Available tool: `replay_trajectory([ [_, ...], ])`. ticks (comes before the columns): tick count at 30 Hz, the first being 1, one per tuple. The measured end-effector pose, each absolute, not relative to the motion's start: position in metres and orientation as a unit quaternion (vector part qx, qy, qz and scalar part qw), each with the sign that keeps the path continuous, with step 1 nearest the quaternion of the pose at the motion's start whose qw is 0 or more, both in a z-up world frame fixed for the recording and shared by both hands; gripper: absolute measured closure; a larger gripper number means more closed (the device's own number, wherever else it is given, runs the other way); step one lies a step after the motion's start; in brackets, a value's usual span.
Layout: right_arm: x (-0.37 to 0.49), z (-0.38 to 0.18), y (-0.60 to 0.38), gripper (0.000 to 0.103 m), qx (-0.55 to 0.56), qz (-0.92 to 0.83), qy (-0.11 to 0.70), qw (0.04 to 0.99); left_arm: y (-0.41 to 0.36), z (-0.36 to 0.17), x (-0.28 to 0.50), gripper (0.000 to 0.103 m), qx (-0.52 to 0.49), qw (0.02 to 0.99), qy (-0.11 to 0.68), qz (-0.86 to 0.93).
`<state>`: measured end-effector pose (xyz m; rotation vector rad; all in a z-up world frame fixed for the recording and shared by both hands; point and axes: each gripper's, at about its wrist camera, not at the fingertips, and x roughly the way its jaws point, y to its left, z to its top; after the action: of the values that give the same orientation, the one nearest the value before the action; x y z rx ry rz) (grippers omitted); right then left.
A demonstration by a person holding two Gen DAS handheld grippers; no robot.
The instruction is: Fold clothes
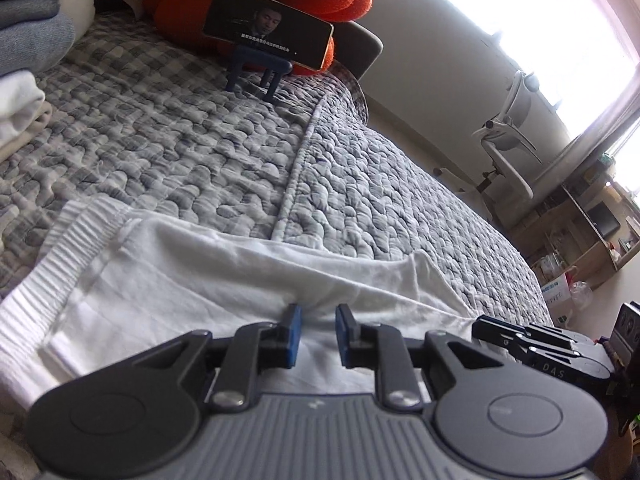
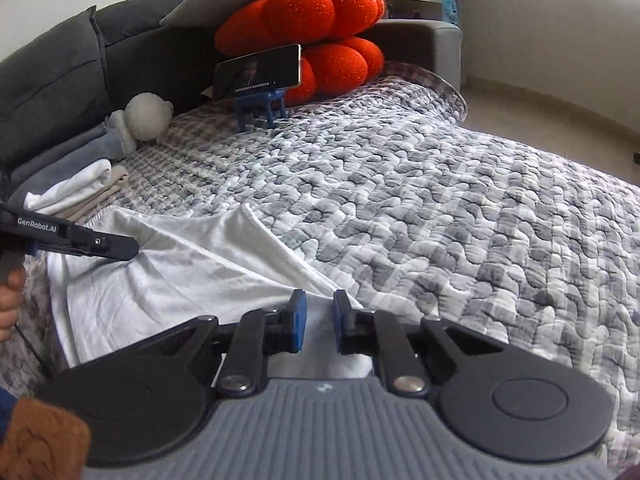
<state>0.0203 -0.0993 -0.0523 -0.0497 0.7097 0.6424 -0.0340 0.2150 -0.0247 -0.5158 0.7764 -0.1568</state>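
Claws (image 1: 318, 332) (image 2: 320, 326) gape over rumpled white cotton garment (image 1: 192, 280) on puckered quilt (image 1: 200, 140).

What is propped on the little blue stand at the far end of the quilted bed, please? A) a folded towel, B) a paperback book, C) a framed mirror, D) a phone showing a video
D: a phone with a lit screen and a line of subtitles sits sideways on the blue stand, leaning against the orange cushion.

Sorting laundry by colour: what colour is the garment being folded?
White, plain; the garment shows best in the right wrist view.
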Motion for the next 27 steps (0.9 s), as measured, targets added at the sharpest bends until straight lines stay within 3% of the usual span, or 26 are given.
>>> replay_trajectory([
  [8, 0.026, -0.054, -0.108, 0.094, 0.006, 0.272, 0.337, 0.901, 0.216, -0.024, -0.043, 0.084, -0.241, 0.895, 0.371, -0.057],
  [11, 0.026, -0.054, -0.111, 0.094, 0.005, 0.266, 0.338, 0.903, 0.213, -0.02, -0.046, 0.078, -0.236, 0.896, 0.371, -0.059],
  [12, 0.025, -0.052, -0.111, 0.094, 0.003, 0.264, 0.337, 0.904, 0.209, -0.015, -0.047, 0.071, -0.227, 0.899, 0.369, -0.059],
  [13, 0.022, -0.05, -0.11, 0.09, -0.002, 0.266, 0.33, 0.905, 0.204, -0.011, -0.048, 0.065, -0.216, 0.904, 0.364, -0.063],
  [15, 0.017, -0.045, -0.108, 0.079, -0.006, 0.28, 0.318, 0.906, 0.192, -0.002, -0.049, 0.064, -0.197, 0.911, 0.354, -0.077],
  [22, 0.007, -0.048, -0.074, 0.079, -0.055, 0.354, 0.323, 0.876, 0.162, -0.009, -0.034, 0.064, -0.164, 0.911, 0.365, -0.096],
  [24, 0.009, -0.052, -0.072, 0.084, -0.069, 0.346, 0.326, 0.877, 0.159, -0.015, -0.032, 0.064, -0.15, 0.913, 0.368, -0.093],
  [25, 0.01, -0.052, -0.075, 0.092, -0.068, 0.339, 0.325, 0.88, 0.16, -0.016, -0.033, 0.064, -0.145, 0.915, 0.365, -0.093],
  [27, 0.013, -0.052, -0.081, 0.093, -0.065, 0.324, 0.323, 0.887, 0.163, -0.016, -0.036, 0.064, -0.14, 0.918, 0.36, -0.092],
])
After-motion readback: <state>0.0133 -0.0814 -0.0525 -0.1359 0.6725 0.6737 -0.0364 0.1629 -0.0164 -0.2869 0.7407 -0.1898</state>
